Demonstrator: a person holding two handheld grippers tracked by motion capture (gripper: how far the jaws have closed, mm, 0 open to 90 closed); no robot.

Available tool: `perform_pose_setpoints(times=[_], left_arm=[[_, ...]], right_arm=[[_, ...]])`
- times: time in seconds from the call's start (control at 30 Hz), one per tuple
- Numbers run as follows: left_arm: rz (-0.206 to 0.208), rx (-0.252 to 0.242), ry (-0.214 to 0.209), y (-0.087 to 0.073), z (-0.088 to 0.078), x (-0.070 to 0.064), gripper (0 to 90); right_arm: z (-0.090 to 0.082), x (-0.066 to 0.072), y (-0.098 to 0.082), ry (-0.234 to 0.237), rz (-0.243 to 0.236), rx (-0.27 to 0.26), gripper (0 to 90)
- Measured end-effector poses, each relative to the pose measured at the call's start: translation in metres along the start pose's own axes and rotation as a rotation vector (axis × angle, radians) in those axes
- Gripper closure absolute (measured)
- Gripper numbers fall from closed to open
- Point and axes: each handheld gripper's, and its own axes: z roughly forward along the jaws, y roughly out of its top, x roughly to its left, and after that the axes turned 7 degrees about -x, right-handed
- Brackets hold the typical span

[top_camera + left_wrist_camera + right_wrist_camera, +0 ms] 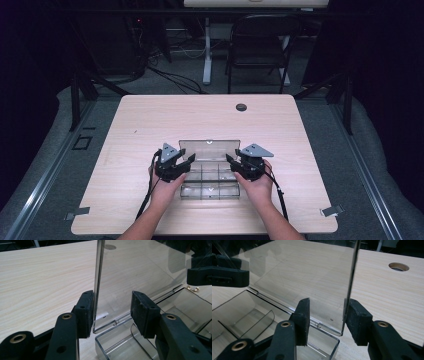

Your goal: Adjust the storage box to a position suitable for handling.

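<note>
A pale wood table (150, 115) fills mid-frame, a dark room behind; left gripper (176, 166) and right gripper (242, 167) stand open astride the clear box's (210, 180) raised lid (209, 149).

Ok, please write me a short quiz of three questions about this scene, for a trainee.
1. True or false: the lid of the box is shut.
2. What stands between the jaws of the left gripper? A) a cup B) the lid's edge C) nothing
3. Fill in: the round hole is in the ____.
Key: 1 false; 2 B; 3 table.
</note>
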Motion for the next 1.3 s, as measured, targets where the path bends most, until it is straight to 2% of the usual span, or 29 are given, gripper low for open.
perform_pose_setpoints(times=[0.07,0.1,0.23,0.37,0.47,0.6,0.77,0.93,1.03,1.3], left_arm=[[-0.008,-0.008,0.014,-0.001,0.002,0.0,54.6],[-0.011,-0.003,0.005,-0.001,0.002,0.001,54.9],[0.022,0.013,0.019,0.0,0.005,0.001,55.9],[0.013,0.01,0.02,0.001,0.007,0.002,55.8],[0.024,0.008,0.019,0.0,0.009,0.003,55.8],[0.028,0.008,0.013,0.0,0.011,0.005,56.0],[-0.011,0.007,-0.005,0.001,0.014,0.01,56.4],[-0.021,0.009,-0.016,0.001,0.017,0.013,56.5],[-0.049,0.008,-0.028,0.001,0.018,0.015,56.9],[-0.077,0.01,-0.039,0.001,0.019,0.018,57.9]], right_arm=[[0.002,-0.001,0.0,-0.004,-0.008,0.005,57.7],[0.003,-0.001,-0.001,-0.004,-0.007,0.002,58.0],[0.004,-0.002,-0.001,-0.004,-0.012,0.006,58.4],[0.006,-0.003,-0.001,-0.007,-0.016,0.002,59.0],[0.008,-0.004,-0.002,-0.023,-0.021,-0.005,60.5],[0.01,-0.004,-0.002,-0.021,-0.014,-0.013,60.4],[0.014,-0.006,-0.004,-0.022,0.028,-0.028,60.3],[0.016,-0.008,-0.004,-0.029,0.049,-0.024,60.4],[0.016,-0.009,-0.004,-0.028,0.056,-0.016,60.7],[0.017,-0.011,-0.005,-0.02,0.071,-0.012,60.9]])
